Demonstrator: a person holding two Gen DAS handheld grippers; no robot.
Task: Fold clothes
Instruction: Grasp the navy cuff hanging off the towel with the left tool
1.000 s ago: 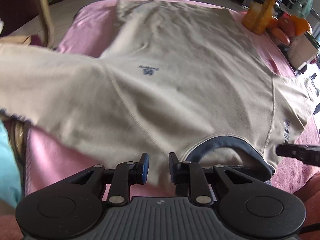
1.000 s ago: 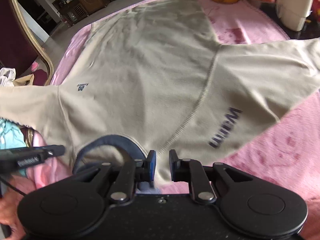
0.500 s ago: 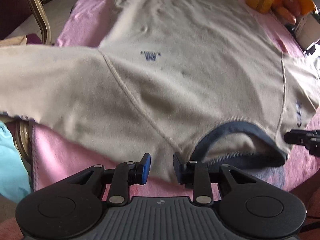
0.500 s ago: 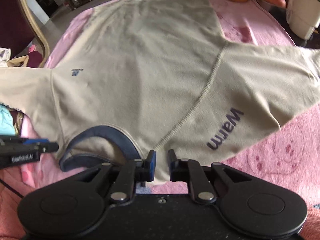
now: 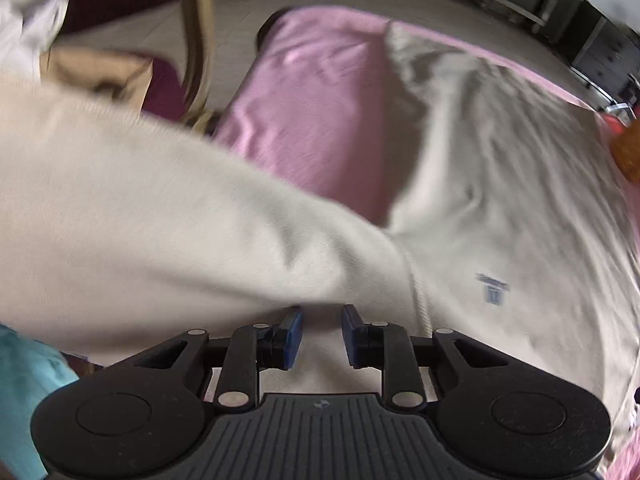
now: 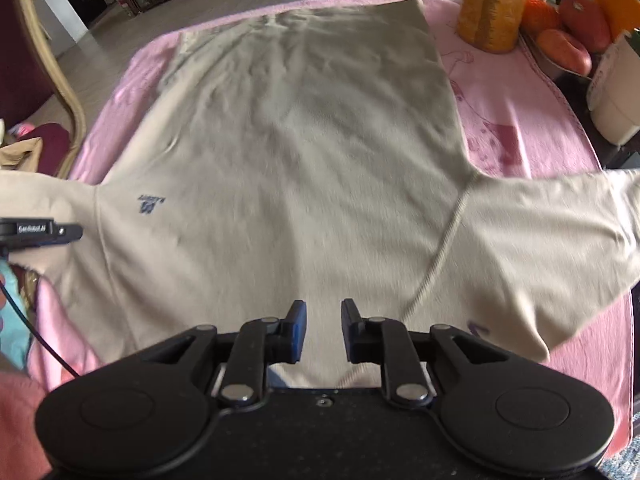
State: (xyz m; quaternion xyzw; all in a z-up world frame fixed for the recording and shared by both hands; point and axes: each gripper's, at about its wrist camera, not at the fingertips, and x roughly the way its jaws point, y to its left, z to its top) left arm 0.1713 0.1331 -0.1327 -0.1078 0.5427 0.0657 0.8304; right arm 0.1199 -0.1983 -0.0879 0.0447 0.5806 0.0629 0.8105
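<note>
A beige long-sleeved shirt [image 6: 300, 160] lies spread flat on a pink tablecloth [image 6: 520, 120], hem at the far end and a small blue logo [image 6: 150, 204] on the chest. My right gripper [image 6: 323, 330] stands open just above the upper chest, with the fabric lying under the gap. My left gripper [image 5: 322, 334] is open too, low over the shirt [image 5: 480, 200] where its left sleeve meets the body. That sleeve runs off to the left, blurred. The left gripper's tip [image 6: 40, 232] shows at the left edge of the right wrist view. The collar is hidden.
A chair [image 5: 198, 40] with a gold frame stands off the table's left side. At the far right are a yellow container [image 6: 492, 4], fruit [image 6: 568, 28] and a white pot [image 6: 616, 92]. Teal cloth [image 5: 24, 380] hangs at the near left.
Both grippers have moved forward over the shirt, and the blue collar has dropped out of sight beneath them. The left view has swung left toward the sleeve.
</note>
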